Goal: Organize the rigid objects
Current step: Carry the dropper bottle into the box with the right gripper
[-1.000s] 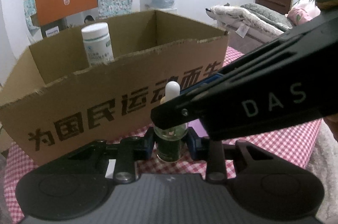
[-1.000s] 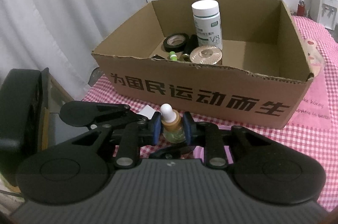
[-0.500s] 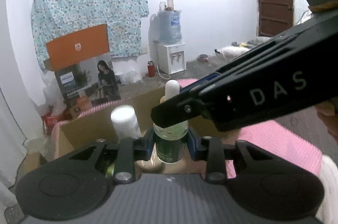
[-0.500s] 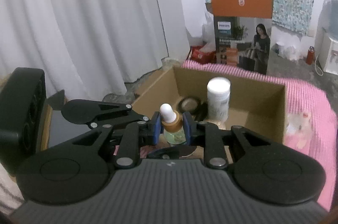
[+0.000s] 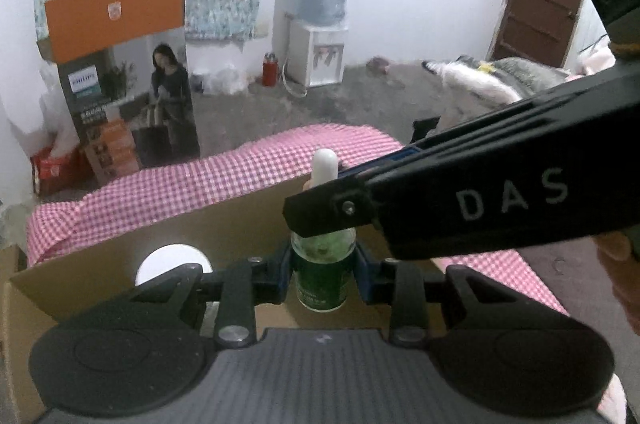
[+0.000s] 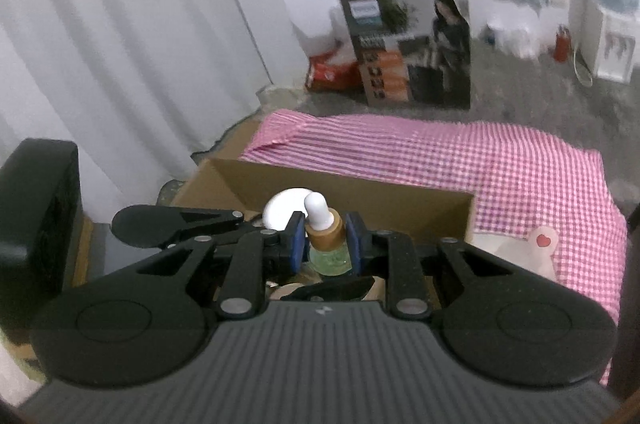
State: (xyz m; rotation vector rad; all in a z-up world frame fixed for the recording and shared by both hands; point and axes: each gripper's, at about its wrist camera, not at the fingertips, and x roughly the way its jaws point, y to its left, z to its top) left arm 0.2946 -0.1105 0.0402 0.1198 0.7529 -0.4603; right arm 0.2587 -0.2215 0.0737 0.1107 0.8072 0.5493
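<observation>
Both grippers are shut on one green glass dropper bottle [image 5: 322, 276] with a white bulb and a tan collar [image 6: 325, 228]. My left gripper [image 5: 322, 274] clamps its body. My right gripper [image 6: 325, 244] clamps its collar, and its arm crosses the left wrist view from the right. The bottle is held upright over the open cardboard box [image 5: 100, 264], above its far wall [image 6: 360, 189]. A white-capped bottle [image 5: 174, 264] stands inside the box, seen in the right wrist view [image 6: 280, 207] just behind the dropper.
The box sits on a pink checked cloth [image 6: 520, 167] over a low table. Behind it stand a Philips carton [image 5: 128, 95], a water dispenser [image 5: 320, 23] and white curtains [image 6: 120, 23]. A black device [image 6: 36, 224] is at the left.
Both grippers, with the dropper bottle between them, rose from in front of the box and moved forward over it. The view now looks down on the box's far wall.
</observation>
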